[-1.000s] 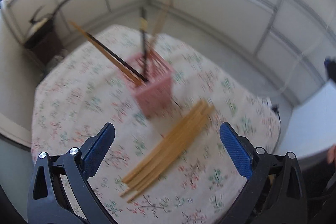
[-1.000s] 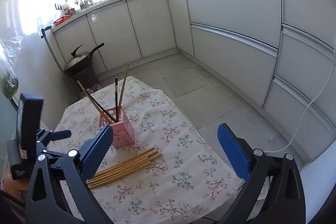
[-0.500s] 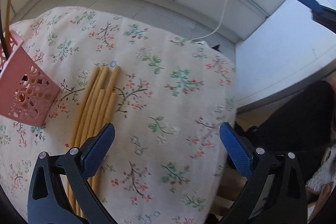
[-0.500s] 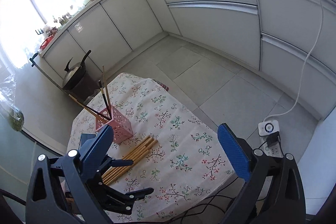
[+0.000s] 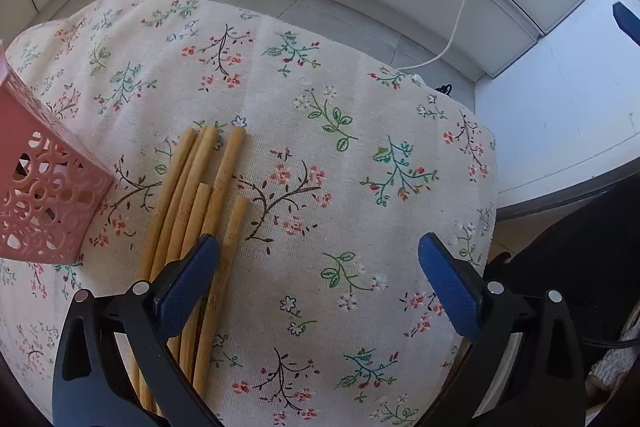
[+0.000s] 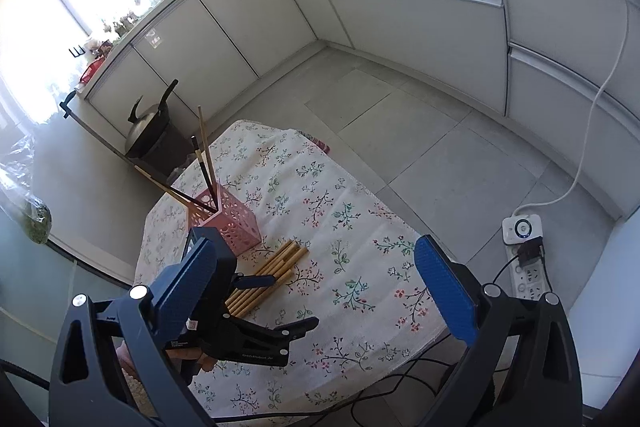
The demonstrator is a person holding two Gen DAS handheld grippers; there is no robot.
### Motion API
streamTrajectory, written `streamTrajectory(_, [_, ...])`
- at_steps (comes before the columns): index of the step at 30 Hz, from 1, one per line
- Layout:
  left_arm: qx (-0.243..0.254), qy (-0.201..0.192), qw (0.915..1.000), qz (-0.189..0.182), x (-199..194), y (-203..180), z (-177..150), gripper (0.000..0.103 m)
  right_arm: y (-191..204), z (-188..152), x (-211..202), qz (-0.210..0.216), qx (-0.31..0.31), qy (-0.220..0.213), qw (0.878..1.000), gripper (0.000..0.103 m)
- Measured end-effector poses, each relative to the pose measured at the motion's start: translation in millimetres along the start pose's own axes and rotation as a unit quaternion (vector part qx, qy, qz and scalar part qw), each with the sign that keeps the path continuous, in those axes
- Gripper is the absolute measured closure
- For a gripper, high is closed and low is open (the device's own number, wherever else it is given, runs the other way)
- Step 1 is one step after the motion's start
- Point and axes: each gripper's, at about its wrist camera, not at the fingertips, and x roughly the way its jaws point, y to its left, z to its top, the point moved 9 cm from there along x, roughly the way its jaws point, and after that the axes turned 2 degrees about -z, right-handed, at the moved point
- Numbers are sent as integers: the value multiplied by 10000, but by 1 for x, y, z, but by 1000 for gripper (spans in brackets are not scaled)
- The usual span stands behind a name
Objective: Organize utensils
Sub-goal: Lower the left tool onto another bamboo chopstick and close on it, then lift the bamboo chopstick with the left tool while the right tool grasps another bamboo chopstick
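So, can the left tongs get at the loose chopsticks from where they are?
Probably yes. The left tongs are open just above the loose chopsticks, one finger already over them; nothing blocks, and the pink holder sits off to the side.

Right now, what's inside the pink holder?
In the right wrist view, the pink holder has a few chopsticks standing in it: at least one light wooden and two dark ones, leaning apart. Its perforated walls hide their lower ends and anything at the bottom.
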Motion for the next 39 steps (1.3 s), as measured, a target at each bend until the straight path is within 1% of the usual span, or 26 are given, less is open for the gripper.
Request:
streamTrajectory(2, [-15, 161, 9997, 178, 9, 3, 0, 7, -1, -1, 2, 15, 49, 53, 10000, 7])
streamTrajectory(6, [67, 342, 9976, 599, 17, 2, 0, 9, -3, 1, 0, -47, 30, -12, 10000, 7])
streamTrajectory(9, [-30, 496, 9937, 1006, 22, 4, 4, 16, -3, -1, 3, -62, 28, 43, 10000, 7])
streamTrajectory(11, [-107, 499, 9927, 1093, 22, 5, 5, 21, -4, -3, 6, -92, 29, 116, 9999, 7])
streamTrajectory(12, [-139, 482, 9924, 1123, 21, 7, 5, 26, -4, -4, 8, -109, 28, 148, 9998, 7])
streamTrajectory(13, [-190, 454, 9919, 1170, 19, 9, 6, 34, -5, -4, 10, -133, 29, 180, 9997, 7])
streamTrajectory(14, [-248, 423, 9915, 1207, 17, 12, 6, 39, -6, -5, 11, -153, 32, 200, 9997, 7])
streamTrajectory(16, [-405, 324, 9904, 1278, 11, 16, 6, 60, -8, -7, 14, -220, 39, 224, 9995, 7])
streamTrajectory(18, [-521, 217, 9892, 1353, 7, 20, 5, 74, -9, -8, 18, -292, 22, 252, 9993, 7])
streamTrajectory(19, [-556, 154, 9882, 1421, 6, 22, 4, 84, -8, -10, 20, -323, 9, 279, 9991, 7])
streamTrajectory(20, [-572, 109, 9877, 1448, 0, 25, 0, 87, -9, -12, 23, -351, 5, 328, 9988, 7])
streamTrajectory(22, [-638, 30, 9876, 1436, -4, 25, -7, 97, -8, -16, 29, -372, 32, 429, 9984, 7])
streamTrajectory(25, [-844, -72, 9881, 1282, -16, 25, -23, 97, -7, -19, 37, -357, 168, 575, 9976, 7])
streamTrajectory(27, [-941, -250, 9874, 1245, -35, 23, -34, 97, -4, -21, 43, -326, 286, 673, 9968, 7])
streamTrajectory(29, [-1094, -534, 9845, 1261, -60, 24, -42, 97, 0, -25, 52, -272, 396, 805, 9956, 7])
streamTrajectory(32, [-1432, -1169, 9739, 1319, -106, 25, -50, 97, 3, -36, 71, -301, 630, 1086, 9916, 7])
streamTrajectory(33, [-1548, -1402, 9680, 1388, -124, 27, -54, 97, 4, -41, 78, -299, 721, 1194, 9898, 7])
streamTrajectory(35, [-1728, -1784, 9560, 1562, -153, 29, -59, 97, 7, -51, 91, -219, 973, 1438, 9846, 7])
streamTrajectory(37, [-1898, -2169, 9415, 1745, -180, 30, -63, 97, 9, -62, 102, -117, 1240, 1644, 9785, 7])
streamTrajectory(39, [-2028, -2505, 9252, 2002, -204, 29, -66, 97, 13, -66, 106, -127, 1295, 1689, 9770, 7])
